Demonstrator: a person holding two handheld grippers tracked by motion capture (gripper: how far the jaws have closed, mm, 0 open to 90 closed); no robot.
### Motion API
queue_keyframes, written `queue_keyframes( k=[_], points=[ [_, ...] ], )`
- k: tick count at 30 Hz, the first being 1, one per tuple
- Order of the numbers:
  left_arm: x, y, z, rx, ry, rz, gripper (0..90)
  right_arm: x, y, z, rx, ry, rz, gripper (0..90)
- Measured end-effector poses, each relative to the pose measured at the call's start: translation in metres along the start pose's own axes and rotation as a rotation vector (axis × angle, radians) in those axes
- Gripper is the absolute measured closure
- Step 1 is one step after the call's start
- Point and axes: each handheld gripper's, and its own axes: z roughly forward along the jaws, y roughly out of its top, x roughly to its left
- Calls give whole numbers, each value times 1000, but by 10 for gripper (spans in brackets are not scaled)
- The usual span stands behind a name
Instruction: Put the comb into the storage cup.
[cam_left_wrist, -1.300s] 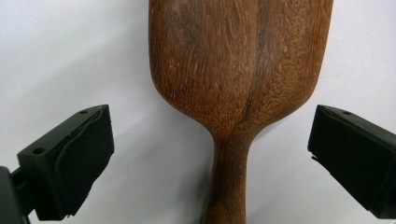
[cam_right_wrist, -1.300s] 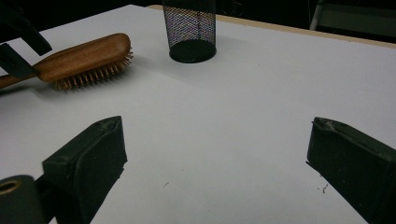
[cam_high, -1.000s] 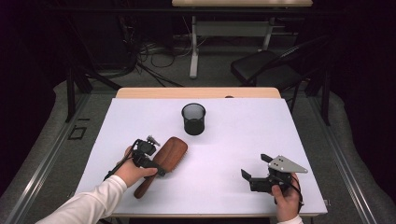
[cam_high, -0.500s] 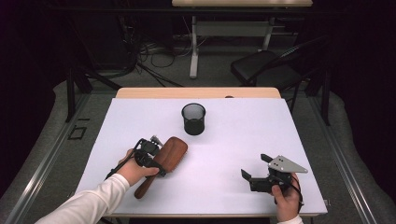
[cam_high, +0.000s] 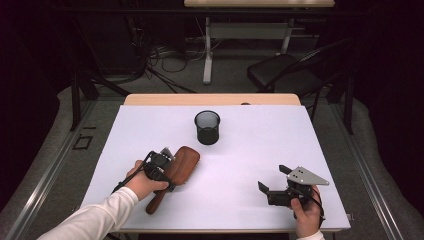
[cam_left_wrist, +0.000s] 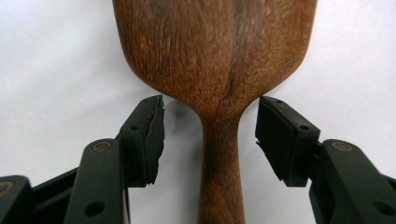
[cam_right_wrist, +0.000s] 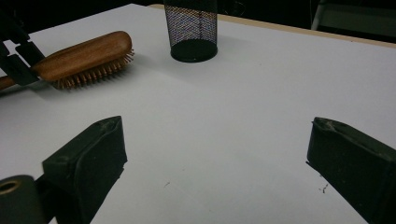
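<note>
So compared with a second ago, not much has moved on the worktop. The wooden hairbrush lies in the same spot near the front left, bristles down, handle pointing toward the person, and the black mesh cup sits well apart from it, further back. The real change is at the left gripper: its jaws have just been closing in on the brush's neck, right where the paddle narrows into the handle. The wood sits between them, but there's a visible gap on both sides, so no grasp yet. The right gripper hasn't budged, parked at the front right with jaws spread wide over bare surface.
</note>
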Motion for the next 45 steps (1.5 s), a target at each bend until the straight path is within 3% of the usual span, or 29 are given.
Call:
queue_keyframes(
  k=[25, 45],
  points=[
    [-5, -2, 10, 11, 33, -11, 680, 0, 0, 0, -1, 2, 0, 44],
    [-5, -5, 10, 2, 25, -17, 717, 0, 0, 0, 7, 3, -4, 45]
  ],
)
